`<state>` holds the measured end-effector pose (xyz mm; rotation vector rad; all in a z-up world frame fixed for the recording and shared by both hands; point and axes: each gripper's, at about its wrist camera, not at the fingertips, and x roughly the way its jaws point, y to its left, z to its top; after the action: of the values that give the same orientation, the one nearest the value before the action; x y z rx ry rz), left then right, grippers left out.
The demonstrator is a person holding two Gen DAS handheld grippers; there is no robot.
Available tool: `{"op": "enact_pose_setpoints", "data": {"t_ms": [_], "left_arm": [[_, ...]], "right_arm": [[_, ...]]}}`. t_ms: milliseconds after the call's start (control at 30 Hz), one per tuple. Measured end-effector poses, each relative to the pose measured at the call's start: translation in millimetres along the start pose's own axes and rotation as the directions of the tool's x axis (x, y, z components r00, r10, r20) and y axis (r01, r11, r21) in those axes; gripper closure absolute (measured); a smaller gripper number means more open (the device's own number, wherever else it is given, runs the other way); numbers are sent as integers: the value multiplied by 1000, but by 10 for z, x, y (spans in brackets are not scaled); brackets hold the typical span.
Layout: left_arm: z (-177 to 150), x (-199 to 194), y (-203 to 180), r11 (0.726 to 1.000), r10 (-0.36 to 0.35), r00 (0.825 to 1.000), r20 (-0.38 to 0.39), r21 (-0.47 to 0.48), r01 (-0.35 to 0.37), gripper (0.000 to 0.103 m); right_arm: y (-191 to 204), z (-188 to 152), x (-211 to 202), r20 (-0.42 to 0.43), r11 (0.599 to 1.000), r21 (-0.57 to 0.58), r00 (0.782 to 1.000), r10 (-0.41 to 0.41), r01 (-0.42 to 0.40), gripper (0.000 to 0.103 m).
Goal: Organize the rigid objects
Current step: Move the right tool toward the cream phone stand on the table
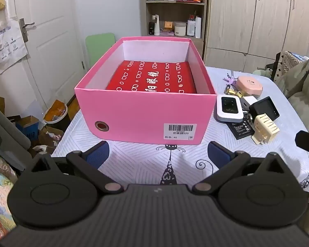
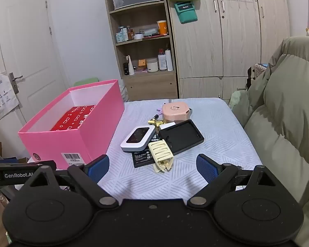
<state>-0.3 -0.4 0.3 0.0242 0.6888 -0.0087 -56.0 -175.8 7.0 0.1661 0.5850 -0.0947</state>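
Patterned table cover (image 2: 216, 123) fronts wooden shelves (image 2: 142, 41), white door (image 2: 24, 41).

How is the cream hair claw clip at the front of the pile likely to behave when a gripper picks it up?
The cream hair claw clip looks like rigid plastic, probably light. Its curved, slotted teeth may slip or twist between flat pads. It leans on the black battery, so lifting it could nudge that.

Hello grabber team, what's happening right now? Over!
Left gripper and right gripper: jaws open, empty. Pink box open; pile of small things beside it, untouched. Nothing in the way.
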Motion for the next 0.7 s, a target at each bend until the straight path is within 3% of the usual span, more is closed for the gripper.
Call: {"op": "enact_pose_setpoints", "data": {"t_ms": [267, 700], "left_arm": [[-29, 14, 14, 1000, -28, 998, -58, -6, 28, 0], [-8, 151, -111, 1000, -23, 995, -96, 0, 23, 0]], "right_arm": [[-85, 61, 4, -28, 999, -21, 999, 42, -42, 9], [-148, 61, 89, -64, 1000, 9, 998, 17, -17, 9]]}}
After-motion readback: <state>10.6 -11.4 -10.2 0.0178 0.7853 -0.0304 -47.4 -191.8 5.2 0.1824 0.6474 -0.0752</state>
